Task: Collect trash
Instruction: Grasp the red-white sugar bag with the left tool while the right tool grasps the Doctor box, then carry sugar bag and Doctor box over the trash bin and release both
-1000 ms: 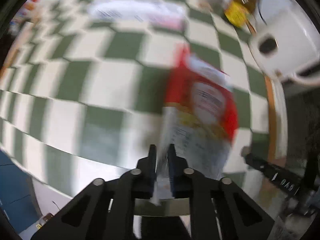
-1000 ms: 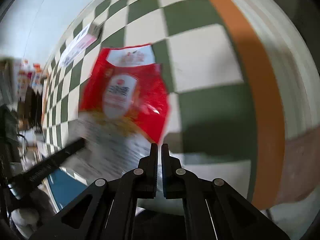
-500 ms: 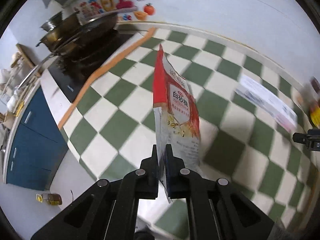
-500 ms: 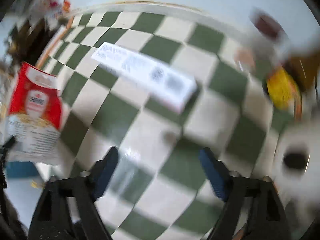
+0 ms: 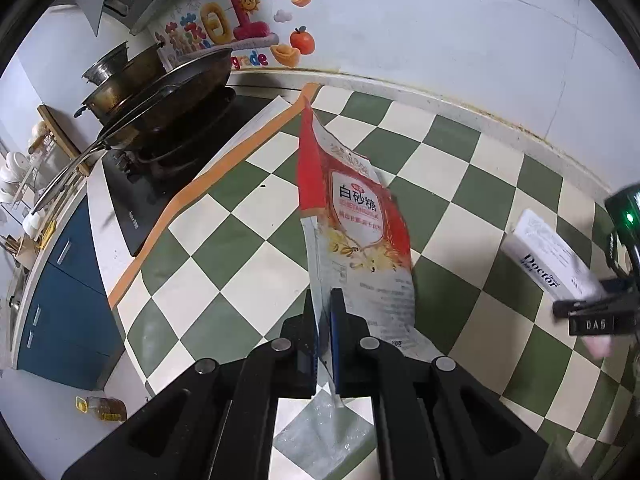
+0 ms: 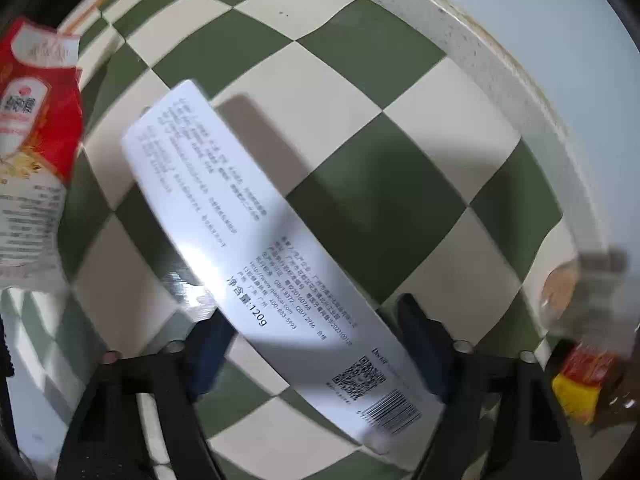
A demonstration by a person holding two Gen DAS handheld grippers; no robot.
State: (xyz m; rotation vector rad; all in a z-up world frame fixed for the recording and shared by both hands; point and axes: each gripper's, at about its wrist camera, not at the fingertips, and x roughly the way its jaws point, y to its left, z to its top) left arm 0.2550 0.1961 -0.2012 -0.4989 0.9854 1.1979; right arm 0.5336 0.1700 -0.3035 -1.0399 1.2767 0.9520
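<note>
My left gripper (image 5: 323,312) is shut on the bottom edge of an empty red and white sugar bag (image 5: 354,224) and holds it upright above the checkered counter. The bag also shows at the left edge of the right wrist view (image 6: 32,152). A long white toothpaste box (image 6: 256,256) lies on the counter. My right gripper (image 6: 316,336) is open, its blue-padded jaws on either side of the box's near half. In the left wrist view the box (image 5: 556,256) and the right gripper (image 5: 592,312) are at the far right.
A green and cream checkered counter (image 5: 248,272) runs to a white wall. A stove with a wok and pots (image 5: 160,92) stands at the left. A yellow-labelled bottle (image 6: 580,384) is at the right. Blue cabinets (image 5: 64,304) lie below.
My right gripper opened, let go of the bag and swung over to the white box. My left gripper lifted the bag and turned it toward the stove.
</note>
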